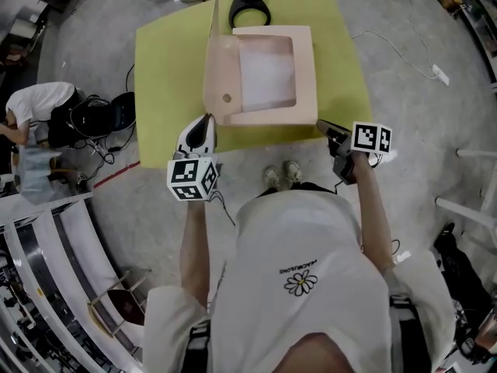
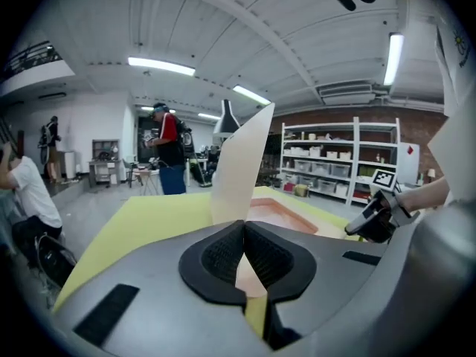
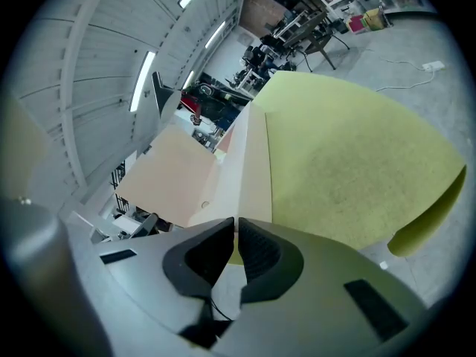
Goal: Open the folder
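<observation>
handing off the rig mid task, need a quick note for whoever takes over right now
Left gripper: shut on the near edge of the cover, which stands roughly upright along the left side as the head view shows it.
Right gripper: jaws nearly together at the near right corner of the folder, seemingly pinching it to hold it down.
The folder lies on the yellow table.
Done: cover lifted about halfway.
Left: swing it on over to the left and lay it flat.
</observation>
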The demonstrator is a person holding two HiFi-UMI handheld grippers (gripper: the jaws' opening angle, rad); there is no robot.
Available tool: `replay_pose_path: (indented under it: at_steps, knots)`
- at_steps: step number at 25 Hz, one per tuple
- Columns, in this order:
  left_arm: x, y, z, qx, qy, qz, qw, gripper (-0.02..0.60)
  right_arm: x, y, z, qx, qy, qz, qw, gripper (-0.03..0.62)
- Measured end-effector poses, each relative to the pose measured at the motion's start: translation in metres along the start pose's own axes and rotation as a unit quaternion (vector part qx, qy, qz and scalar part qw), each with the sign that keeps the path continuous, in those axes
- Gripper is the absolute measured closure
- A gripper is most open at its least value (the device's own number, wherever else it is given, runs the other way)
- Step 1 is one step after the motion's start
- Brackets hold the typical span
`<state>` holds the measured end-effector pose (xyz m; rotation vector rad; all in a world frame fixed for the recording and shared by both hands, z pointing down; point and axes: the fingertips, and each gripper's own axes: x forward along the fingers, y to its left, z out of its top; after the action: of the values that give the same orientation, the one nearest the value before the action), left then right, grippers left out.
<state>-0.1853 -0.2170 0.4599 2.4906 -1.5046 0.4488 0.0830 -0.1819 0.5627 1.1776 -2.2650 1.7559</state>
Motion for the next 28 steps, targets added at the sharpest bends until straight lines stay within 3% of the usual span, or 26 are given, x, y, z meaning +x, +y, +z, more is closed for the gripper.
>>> replay_pose_path:
  at_steps: [5,13,25,28]
  knots:
    - [-0.01,0.038,-0.017,-0.055,0.007,0.07,0.996,0.568,0.001,0.001,0.0,-0.015,0.004,-0.013,1.0,0.568]
    - [-0.018,0.074,-0.053,-0.122,0.023,0.156,0.98,0.568,0.001,0.005,-0.001,-0.06,0.014,-0.044,0.997,0.569]
    - [-0.023,0.094,-0.083,-0.234,0.016,0.215,0.948,0.568,0.002,0.002,0.003,-0.098,0.006,-0.065,0.993,0.569]
    - [-0.03,0.098,-0.093,-0.271,0.018,0.225,0.9357,0.568,0.003,0.002,0.008,-0.114,0.001,-0.073,0.991,0.571]
